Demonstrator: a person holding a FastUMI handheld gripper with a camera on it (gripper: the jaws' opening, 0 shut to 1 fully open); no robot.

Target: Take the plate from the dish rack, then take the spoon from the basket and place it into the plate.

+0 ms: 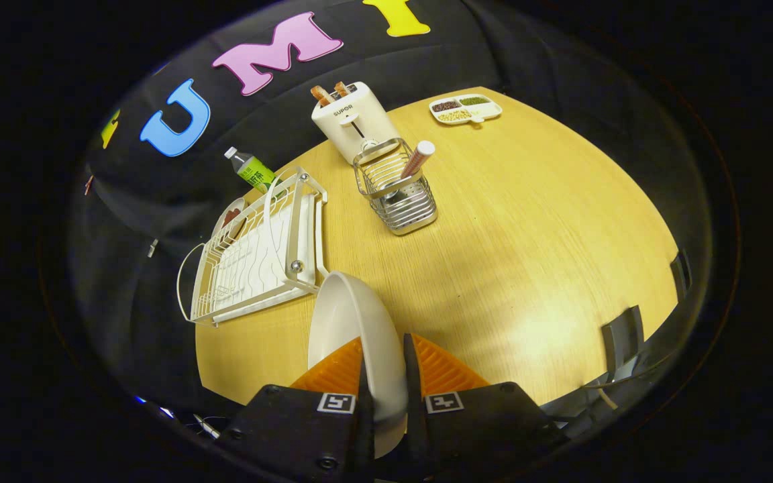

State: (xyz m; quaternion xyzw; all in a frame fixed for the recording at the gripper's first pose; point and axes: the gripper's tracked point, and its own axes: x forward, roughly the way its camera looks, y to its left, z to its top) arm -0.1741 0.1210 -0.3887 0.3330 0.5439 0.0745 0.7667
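Note:
My gripper (384,365) is shut on the rim of a white plate (349,318), which stands on edge between the two fingers, lifted above the wooden table (527,255). Beyond and to the left of the plate lies the white wire dish rack (259,251). Further ahead stands a metal wire basket (396,191). A spoon (417,159) with a reddish handle and white tip leans out of the basket.
A white toaster (353,121) with bread slices stands behind the basket. A green-labelled bottle (252,169) lies beyond the rack, beside a small dish (229,218). A divided snack tray (465,109) sits at the far side of the table.

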